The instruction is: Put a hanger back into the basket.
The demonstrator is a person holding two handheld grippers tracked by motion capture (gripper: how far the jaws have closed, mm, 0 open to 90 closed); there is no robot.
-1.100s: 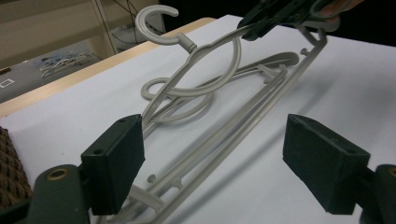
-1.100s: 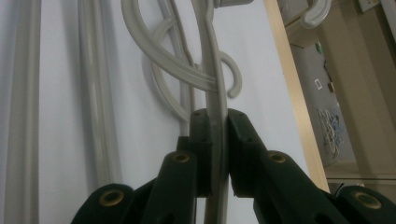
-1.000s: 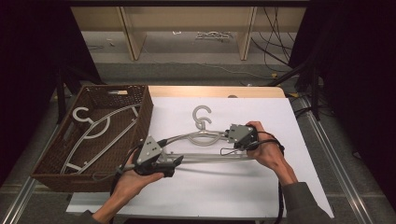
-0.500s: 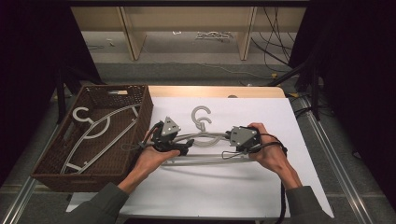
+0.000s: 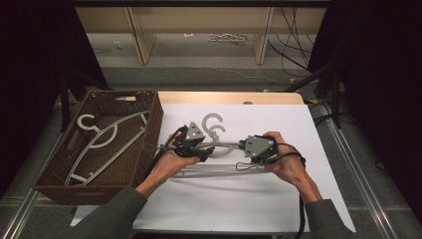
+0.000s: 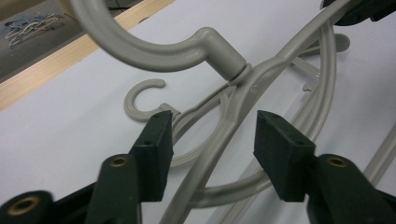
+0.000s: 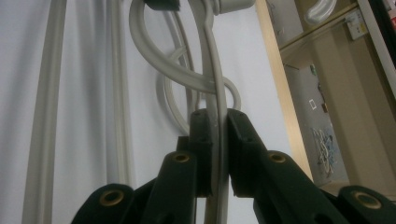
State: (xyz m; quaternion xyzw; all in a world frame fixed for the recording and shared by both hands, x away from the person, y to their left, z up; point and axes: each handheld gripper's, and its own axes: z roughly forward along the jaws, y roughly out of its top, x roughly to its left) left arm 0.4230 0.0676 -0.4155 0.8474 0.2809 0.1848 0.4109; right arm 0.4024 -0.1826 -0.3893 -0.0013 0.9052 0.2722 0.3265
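Note:
A grey plastic hanger (image 5: 225,146) is held just above the white table top (image 5: 268,199). My right gripper (image 5: 243,147) is shut on its right arm, and the right gripper view shows both pads pressed on the thin bar (image 7: 212,70). My left gripper (image 5: 206,151) straddles the left arm just below the neck (image 6: 224,56). Its jaws have just been closing, with the bar between them and a gap on each side. A second grey hanger (image 5: 214,172) lies flat under the first, its small hook (image 6: 140,93) on the white surface.
A brown wicker basket (image 5: 59,172) stands at the table's left and holds more grey hangers (image 5: 99,142). A wooden strip (image 5: 234,97) edges the far side of the table. Beyond it are shelf legs and cables on the floor.
My left gripper has moved right and away from the person, from the hanger's left end to near its neck, and its jaws have narrowed. The right gripper has stayed put, shut on the hanger.

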